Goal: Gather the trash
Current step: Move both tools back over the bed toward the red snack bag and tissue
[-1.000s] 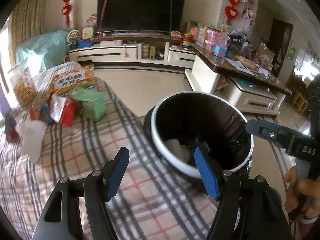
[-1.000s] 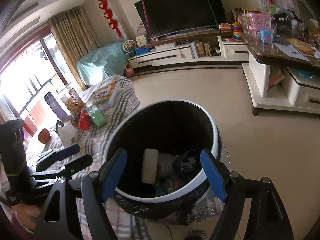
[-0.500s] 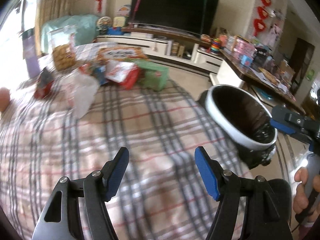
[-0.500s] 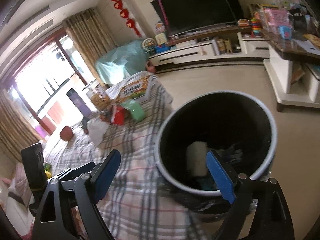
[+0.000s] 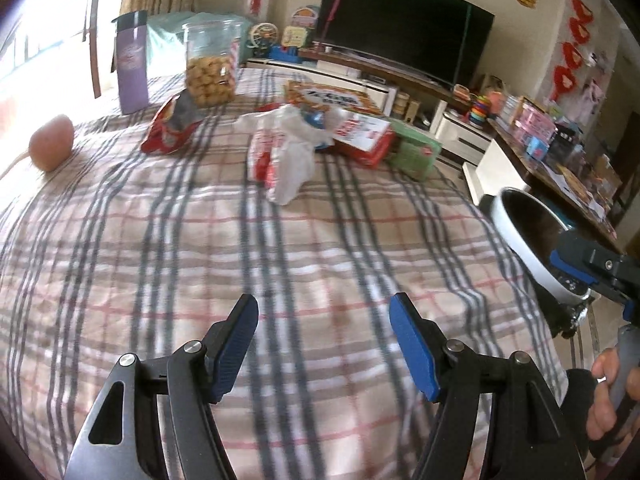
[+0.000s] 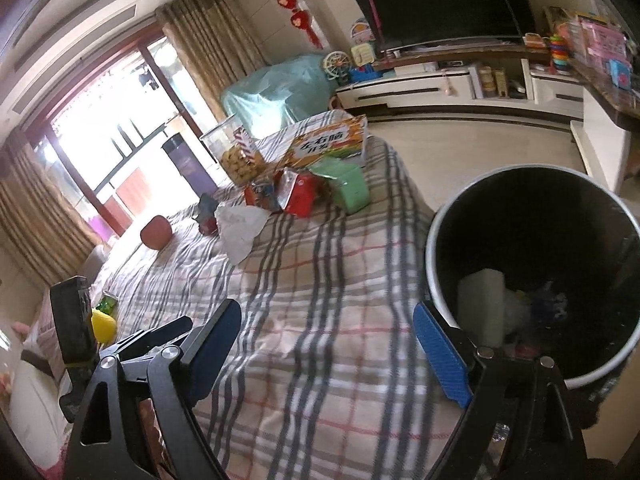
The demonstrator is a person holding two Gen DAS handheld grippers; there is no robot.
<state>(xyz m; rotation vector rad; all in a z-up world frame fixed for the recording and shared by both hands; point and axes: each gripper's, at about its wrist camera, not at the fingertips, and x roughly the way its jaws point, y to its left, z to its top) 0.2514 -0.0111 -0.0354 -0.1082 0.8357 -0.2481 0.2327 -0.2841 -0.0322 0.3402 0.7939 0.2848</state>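
left wrist view: your left tool (image 5: 324, 338) hovers over bare plaid cloth with its blue pads spread and nothing between them, while the litter sits well ahead on the bench (image 5: 280, 264): a crumpled white plastic bag (image 5: 286, 156), a red snack packet (image 5: 170, 130) and a red-and-white wrapper (image 5: 362, 136) just beside a green box (image 5: 414, 154). right wrist view: your right tool (image 6: 326, 346) is empty too, its pads spread wide over the cloth edge, with the trash bin (image 6: 440, 280) just beside its right pad and already holding a pale block and scraps. by the look of it you are between drops, heading to the pile for the next piece. the risks from here lie in that clutter. the bag is limp and slippery, so a shallow pinch may catch only a fold and let it slide out on the way to the bin. it lies touching the wrappers, and dragging it could pull them along or off the bench. the cookie jar (image 5: 210, 66) and purple cup (image 5: 132, 68) stand behind the pile, and an overshoot could knock them. the bin sits close to the bench edge, so a wide swing of your right tool could clip its rim.
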